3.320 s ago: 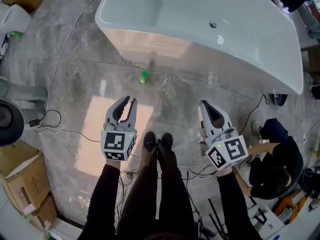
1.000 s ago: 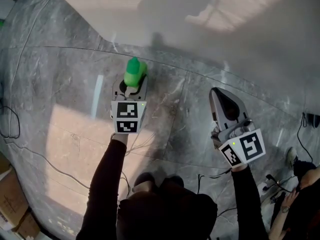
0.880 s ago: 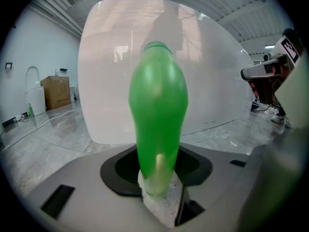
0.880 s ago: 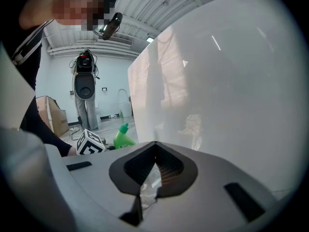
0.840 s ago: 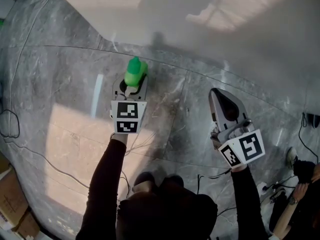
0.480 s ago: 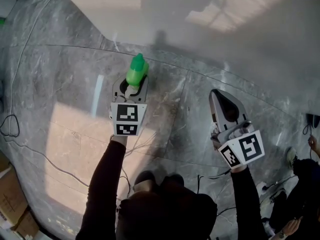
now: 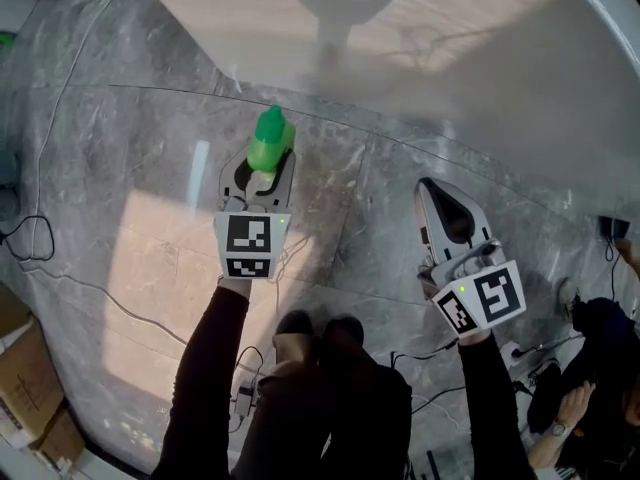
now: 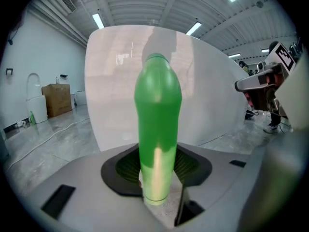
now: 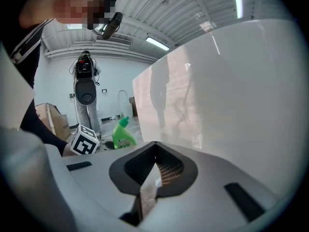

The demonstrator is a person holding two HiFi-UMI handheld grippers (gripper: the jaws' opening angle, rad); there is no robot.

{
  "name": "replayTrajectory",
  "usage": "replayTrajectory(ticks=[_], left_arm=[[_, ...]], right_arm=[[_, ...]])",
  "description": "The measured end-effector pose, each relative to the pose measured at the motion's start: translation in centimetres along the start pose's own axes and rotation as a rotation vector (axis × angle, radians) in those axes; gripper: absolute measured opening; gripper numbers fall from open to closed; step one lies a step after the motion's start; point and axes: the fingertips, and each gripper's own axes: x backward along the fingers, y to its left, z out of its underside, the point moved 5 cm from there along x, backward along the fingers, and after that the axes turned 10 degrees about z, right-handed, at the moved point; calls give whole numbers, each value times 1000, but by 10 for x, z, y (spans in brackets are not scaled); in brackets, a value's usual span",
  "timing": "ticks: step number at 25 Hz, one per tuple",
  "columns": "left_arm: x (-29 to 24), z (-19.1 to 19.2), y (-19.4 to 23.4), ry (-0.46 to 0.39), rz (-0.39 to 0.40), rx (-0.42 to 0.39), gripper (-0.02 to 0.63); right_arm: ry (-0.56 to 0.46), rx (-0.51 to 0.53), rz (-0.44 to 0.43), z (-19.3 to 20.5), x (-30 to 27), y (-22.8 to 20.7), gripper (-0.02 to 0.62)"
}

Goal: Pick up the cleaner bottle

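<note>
The cleaner bottle [image 7: 268,140] is bright green with a tapered neck. It stands upright between the pads of my left gripper [image 7: 262,164], which is shut on its lower body and holds it above the grey marble floor. In the left gripper view the bottle [image 8: 157,124] fills the middle, rising out of the left gripper [image 8: 157,180]. My right gripper [image 7: 432,190] hangs to the right, shut and empty, its tips meeting in the right gripper view [image 9: 153,148]. From there the bottle [image 9: 123,134] shows far off at the left.
A large white bathtub [image 7: 450,48] rises just beyond both grippers. Cables [image 7: 35,238] trail over the floor at the left, near cardboard boxes [image 7: 25,368]. The holder's shoes [image 7: 310,330] are below the grippers. Another person [image 7: 585,368] crouches at the lower right.
Both grippers have risen from the floor, the left one carrying the green bottle with it. The holder's shoes have come into sight.
</note>
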Motion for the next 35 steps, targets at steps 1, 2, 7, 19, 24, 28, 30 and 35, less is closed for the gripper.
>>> replayTrajectory(ticks=[1,2,7,19,24,28,30,35], left_arm=[[8,-11,-1,1,0,2,183],[15,-22,-3,2,1,5,183],[51,-82,-10,4,3,2,183],[137,-252,-43,-11,23,-12,183],[173,-312,-59,-16,46,-20,183],[198,-347,-62,-29,45,-5,183],[209,-361,-65,-34,45,-3,183],[228,-391,-66,-37,55,-20,183]], right_arm=[[4,-2,2,-11,6,3,1],[6,-4,4,-22,13,5,0],[3,-8,10,-82,45,19,0],[4,-31,13,-243,124,51,2],[6,-25,15,-303,156,65,1],[-10,-26,13,-341,170,79,0],[-20,-28,12,-355,178,85,1],[-41,-12,1,-385,190,102,2]])
